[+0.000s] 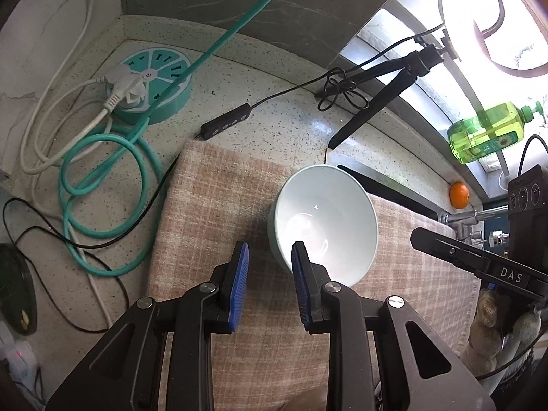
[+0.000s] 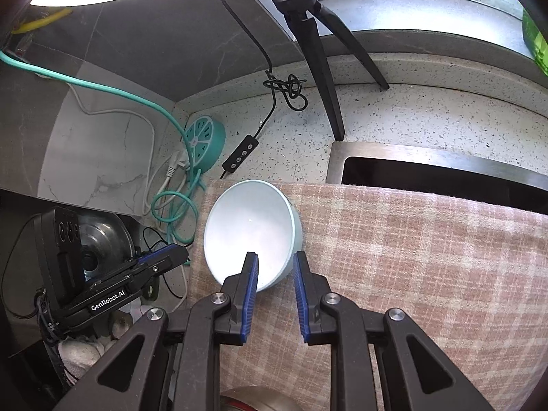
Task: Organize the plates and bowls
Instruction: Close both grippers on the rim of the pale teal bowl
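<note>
From my remote seat, two markings read cleanly. In the left wrist view, at the right edge of the frame, the white letters "DAS" stand on the black side of the right gripper [image 1: 416,236]. In the right wrist view, lower left of the frame, "GenRobot.AI" runs in white along the black body of the left gripper [image 2: 183,253]. The label on the green soap bottle [image 1: 486,132], upper right in the left wrist view, is too blurred for me to read.

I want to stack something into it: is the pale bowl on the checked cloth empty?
Empty. Both wrist views look into the bowl and show only its bare white inside with a glare spot. It sits upright on the cloth.
</note>
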`<act>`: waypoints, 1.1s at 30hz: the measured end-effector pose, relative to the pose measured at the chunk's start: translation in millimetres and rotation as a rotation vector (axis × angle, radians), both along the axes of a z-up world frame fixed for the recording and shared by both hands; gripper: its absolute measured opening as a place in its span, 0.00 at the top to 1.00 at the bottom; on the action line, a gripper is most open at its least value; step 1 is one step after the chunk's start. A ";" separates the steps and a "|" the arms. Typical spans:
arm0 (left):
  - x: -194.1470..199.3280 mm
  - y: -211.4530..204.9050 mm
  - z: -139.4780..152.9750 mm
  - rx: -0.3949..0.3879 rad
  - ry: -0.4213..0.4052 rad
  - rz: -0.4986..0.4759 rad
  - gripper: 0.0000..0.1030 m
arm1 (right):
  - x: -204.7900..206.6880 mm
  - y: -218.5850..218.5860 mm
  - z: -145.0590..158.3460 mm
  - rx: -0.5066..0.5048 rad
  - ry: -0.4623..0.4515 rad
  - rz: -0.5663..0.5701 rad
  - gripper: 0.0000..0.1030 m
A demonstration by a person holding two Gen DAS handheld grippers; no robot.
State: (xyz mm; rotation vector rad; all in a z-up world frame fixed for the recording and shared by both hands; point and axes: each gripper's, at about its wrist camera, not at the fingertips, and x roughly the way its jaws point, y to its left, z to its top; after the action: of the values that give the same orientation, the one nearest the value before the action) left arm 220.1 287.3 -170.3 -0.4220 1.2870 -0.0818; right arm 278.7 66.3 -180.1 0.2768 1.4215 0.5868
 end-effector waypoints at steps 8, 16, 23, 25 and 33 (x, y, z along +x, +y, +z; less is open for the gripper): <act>12.2 -1.9 -15.5 0.007 0.022 0.011 0.77 | 13.8 10.7 -23.2 -0.015 0.033 0.023 0.82; 14.7 -2.9 -20.9 0.017 0.023 0.015 0.83 | 18.1 18.7 -32.3 -0.021 0.042 0.035 0.82; 15.0 -2.5 -23.1 0.016 0.018 0.013 0.89 | 19.9 20.9 -39.6 -0.024 0.057 0.030 0.88; 14.9 -3.7 -23.0 0.015 0.016 0.007 0.89 | 19.5 22.2 -41.8 -0.026 0.061 0.031 0.89; 13.8 -9.0 -18.6 0.013 0.003 -0.004 0.92 | 15.6 23.3 -37.5 -0.024 0.063 0.019 0.92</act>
State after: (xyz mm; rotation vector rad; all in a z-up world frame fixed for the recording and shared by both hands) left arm 234.0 278.2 -188.9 -0.4081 1.2905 -0.0759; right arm 294.3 89.5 -217.7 0.2654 1.4927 0.5807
